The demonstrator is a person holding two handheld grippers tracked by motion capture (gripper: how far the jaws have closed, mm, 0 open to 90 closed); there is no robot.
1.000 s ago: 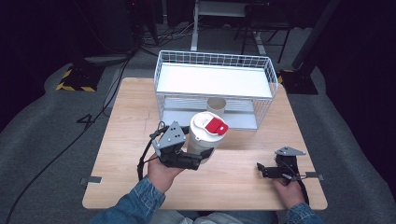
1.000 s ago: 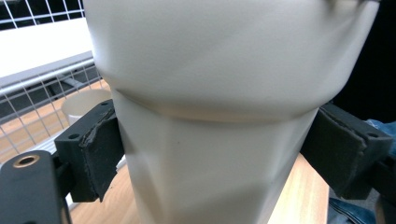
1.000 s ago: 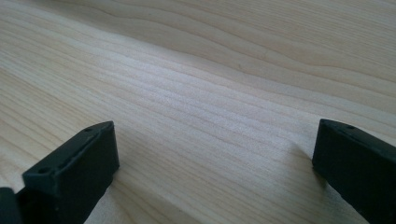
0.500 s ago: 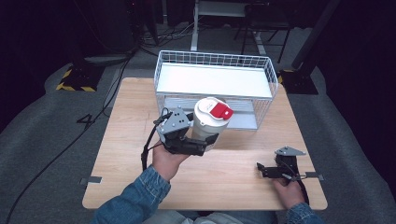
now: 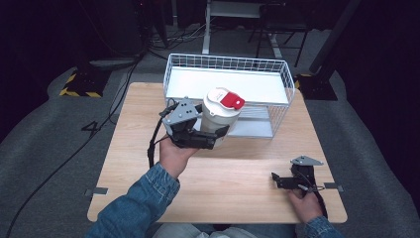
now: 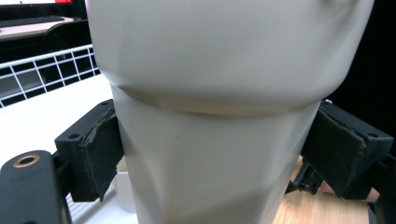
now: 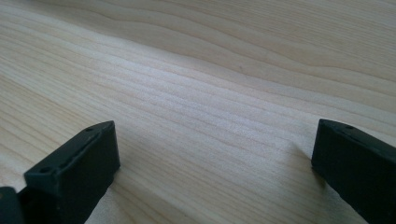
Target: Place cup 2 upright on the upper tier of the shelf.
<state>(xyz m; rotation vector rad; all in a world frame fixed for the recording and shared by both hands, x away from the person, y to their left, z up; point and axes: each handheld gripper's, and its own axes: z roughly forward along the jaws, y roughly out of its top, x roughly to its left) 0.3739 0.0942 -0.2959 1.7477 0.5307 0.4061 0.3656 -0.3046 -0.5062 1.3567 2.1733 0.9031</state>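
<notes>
While the white canister (image 5: 219, 115) hangs at the wire basket's (image 5: 285, 74) near rim, pinched at its waist by the left gripper (image 5: 210, 140), lift it clear before lowering it inside; the right gripper (image 5: 275, 178), spread, rests near the desk's (image 5: 124, 129) right corner.

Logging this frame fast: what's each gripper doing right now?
Left gripper: shut on the white container, held above the table.
Right gripper: open, holding nothing, low over the wooden table.
</notes>
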